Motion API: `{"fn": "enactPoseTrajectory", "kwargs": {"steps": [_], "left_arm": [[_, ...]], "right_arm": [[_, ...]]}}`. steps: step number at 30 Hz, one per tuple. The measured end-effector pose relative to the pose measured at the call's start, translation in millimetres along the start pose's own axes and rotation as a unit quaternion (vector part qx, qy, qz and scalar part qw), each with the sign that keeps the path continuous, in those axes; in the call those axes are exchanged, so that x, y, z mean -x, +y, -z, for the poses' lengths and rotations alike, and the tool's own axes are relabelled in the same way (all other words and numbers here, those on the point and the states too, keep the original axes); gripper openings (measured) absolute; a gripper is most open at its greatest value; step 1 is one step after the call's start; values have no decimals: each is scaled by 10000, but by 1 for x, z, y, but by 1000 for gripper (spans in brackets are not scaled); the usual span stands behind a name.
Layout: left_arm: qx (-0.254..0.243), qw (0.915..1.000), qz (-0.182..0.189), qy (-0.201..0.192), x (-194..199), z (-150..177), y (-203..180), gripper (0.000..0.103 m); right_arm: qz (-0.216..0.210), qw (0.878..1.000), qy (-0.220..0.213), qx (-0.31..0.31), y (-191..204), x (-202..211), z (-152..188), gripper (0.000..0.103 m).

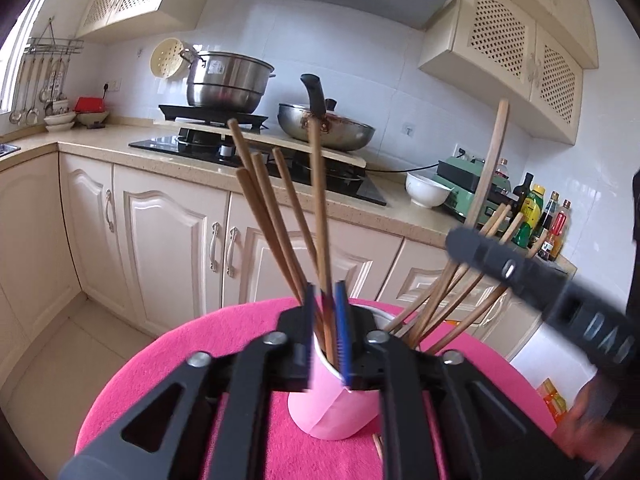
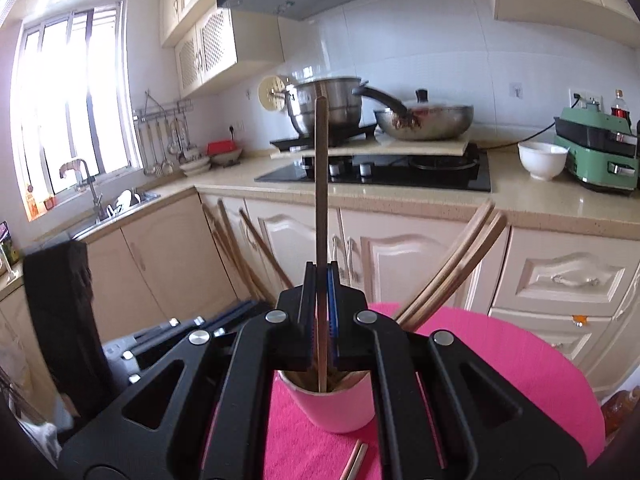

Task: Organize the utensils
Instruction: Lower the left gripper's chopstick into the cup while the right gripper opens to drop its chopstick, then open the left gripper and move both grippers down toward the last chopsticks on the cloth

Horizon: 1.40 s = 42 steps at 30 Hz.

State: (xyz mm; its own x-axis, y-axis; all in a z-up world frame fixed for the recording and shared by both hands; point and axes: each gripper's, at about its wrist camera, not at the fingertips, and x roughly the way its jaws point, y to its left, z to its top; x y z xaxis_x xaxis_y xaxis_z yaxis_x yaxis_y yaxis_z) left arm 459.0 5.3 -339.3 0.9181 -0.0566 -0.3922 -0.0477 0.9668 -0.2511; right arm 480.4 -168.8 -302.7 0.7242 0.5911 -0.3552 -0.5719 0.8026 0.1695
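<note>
A pink cup (image 1: pixel 332 404) stands on a pink cloth (image 1: pixel 160 380) and holds several wooden chopsticks (image 1: pixel 264 216) that fan left and right. My left gripper (image 1: pixel 325 308) hangs over the cup's rim. Its jaws stand slightly apart around one chopstick (image 1: pixel 318 200), so it is open. My right gripper (image 2: pixel 321 280) is shut on an upright chopstick (image 2: pixel 321 184) whose lower end sits in the cup (image 2: pixel 340 408). In the left wrist view the right gripper (image 1: pixel 456 240) comes in from the right, holding that chopstick (image 1: pixel 490 168). A loose chopstick (image 2: pixel 356 460) lies on the cloth near the cup.
Behind the cloth-covered round table runs a counter (image 2: pixel 520 200) with a hob (image 2: pixel 380 172), a steel pot (image 1: pixel 228 84), a wok (image 1: pixel 324 128), a white bowl (image 2: pixel 542 158), a green appliance (image 2: pixel 596 148) and bottles (image 1: pixel 532 216). Cabinets stand below, a sink (image 2: pixel 120 204) at the left.
</note>
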Motion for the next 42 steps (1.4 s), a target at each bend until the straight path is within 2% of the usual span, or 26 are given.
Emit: {"fn": "enactPoseTrajectory", "kwargs": {"steps": [1, 5, 9, 13, 19, 21, 23, 25, 34, 39, 42], "left_arm": [[25, 10000, -26, 3, 2, -1, 1, 32], [109, 9999, -67, 71, 7, -5, 6, 33], [61, 9998, -153, 147, 12, -8, 7, 40], [-151, 9985, -413, 322, 16, -12, 5, 40], [-217, 9970, -536, 505, 24, -18, 7, 41], [-229, 9969, -535, 533, 28, -19, 7, 42], [-283, 9963, -582, 571, 31, -20, 5, 42], [-327, 9957, -601, 616, 34, -20, 3, 42], [-448, 9924, -617, 966, 47, -13, -8, 42], [-423, 9872, -491, 1455, 48, 9, -19, 42], [-388, 9821, -428, 1794, 42, 25, -25, 42]], "right_arm": [[17, 10000, 41, 3, 1, -1, 2, 6], [113, 9997, 213, -62, 2, -6, 12, 6], [196, 9992, 339, -113, 4, -9, 18, 6], [229, 9987, 365, -287, 4, -7, 20, 7], [247, 9981, 371, -437, 7, 4, 12, 8], [275, 9979, 335, -471, 7, 9, 10, 11], [314, 9978, 305, -503, 7, 14, 8, 33], [348, 9979, 246, -486, 9, 19, 6, 49], [459, 9976, 96, -514, 10, 60, -1, 50], [634, 9952, 188, -720, -2, 84, 10, 50], [836, 9919, 397, -875, -12, 92, 26, 50]]}}
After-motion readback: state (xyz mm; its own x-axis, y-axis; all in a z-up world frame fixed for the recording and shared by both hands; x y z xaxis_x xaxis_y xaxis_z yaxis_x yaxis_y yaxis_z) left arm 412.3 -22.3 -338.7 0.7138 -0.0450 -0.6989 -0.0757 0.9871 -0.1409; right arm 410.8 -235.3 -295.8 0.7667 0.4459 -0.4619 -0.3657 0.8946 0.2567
